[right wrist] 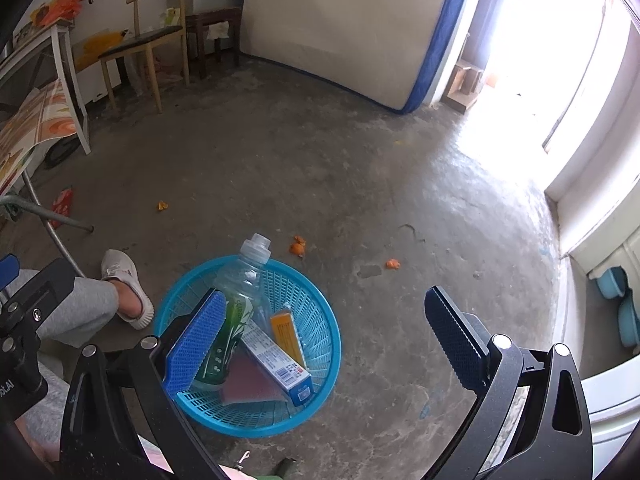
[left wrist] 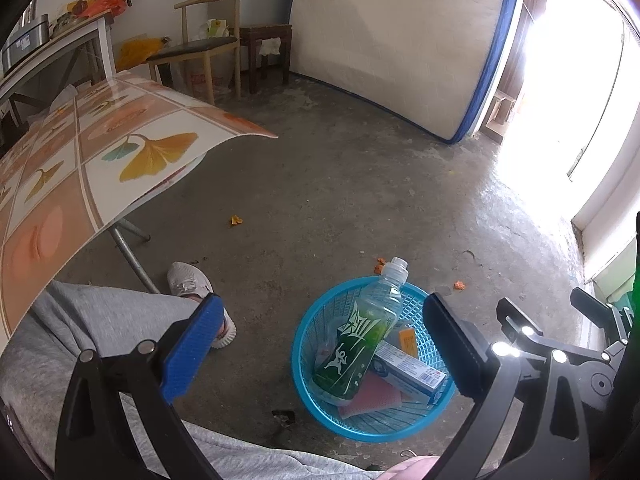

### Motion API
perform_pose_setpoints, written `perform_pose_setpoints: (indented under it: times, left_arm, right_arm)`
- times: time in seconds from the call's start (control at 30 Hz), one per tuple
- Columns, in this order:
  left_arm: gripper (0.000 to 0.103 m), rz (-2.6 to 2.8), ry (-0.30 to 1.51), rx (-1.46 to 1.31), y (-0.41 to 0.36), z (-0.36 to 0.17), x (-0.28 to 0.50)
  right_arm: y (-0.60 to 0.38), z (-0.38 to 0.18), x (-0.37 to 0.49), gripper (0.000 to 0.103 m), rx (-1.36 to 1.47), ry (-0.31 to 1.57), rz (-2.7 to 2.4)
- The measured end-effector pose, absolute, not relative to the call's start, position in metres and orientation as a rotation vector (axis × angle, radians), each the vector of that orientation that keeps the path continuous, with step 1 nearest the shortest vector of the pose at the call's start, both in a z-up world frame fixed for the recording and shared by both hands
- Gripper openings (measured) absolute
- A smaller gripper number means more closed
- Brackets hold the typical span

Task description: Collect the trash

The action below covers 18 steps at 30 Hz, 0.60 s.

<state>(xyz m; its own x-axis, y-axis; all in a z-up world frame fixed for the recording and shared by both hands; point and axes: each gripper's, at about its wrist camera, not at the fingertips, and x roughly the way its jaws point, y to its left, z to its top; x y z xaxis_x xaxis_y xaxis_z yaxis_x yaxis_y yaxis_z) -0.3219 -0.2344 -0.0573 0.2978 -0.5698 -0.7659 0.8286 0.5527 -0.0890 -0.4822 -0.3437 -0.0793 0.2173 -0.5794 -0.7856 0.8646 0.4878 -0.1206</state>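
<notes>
Basket (left wrist: 308, 344): blue plastic, set on the concrete floor (left wrist: 340, 200) beside the person's shoe (left wrist: 196, 292). Tipping is judged possible, since the tall bottle leans on the far rim and overhangs it.

Bottle (left wrist: 360, 344): clear, green label with white lettering, not legible; in the right wrist view "scream" is partly read. It is judged liable to roll out if the basket is knocked.

Long box (left wrist: 412, 368): white and blue, laid in the basket against the bottle; print too small to be read.

Orange box (right wrist: 286, 336): in the basket at the right side; text unreadable.

Peel scraps (right wrist: 298, 246): orange, left on the floor beyond the far rim; they are judged small enough to slip from a grip.

Left gripper (left wrist: 320, 344): fingers spread, nothing held, above the basket.

Right gripper (right wrist: 324, 340): fingers spread, nothing held.
</notes>
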Motion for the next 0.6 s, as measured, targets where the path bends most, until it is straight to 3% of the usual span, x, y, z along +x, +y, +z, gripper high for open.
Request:
perform_pose_setpoints:
  times: [0.6]
  left_arm:
    - [0.098,-0.953,0.848,0.356,-0.2322,-0.0577,-0.3232]
  right_arm:
    - [-0.3473,-0.0856,-0.4775,0.095,0.393,0.916,-1.018]
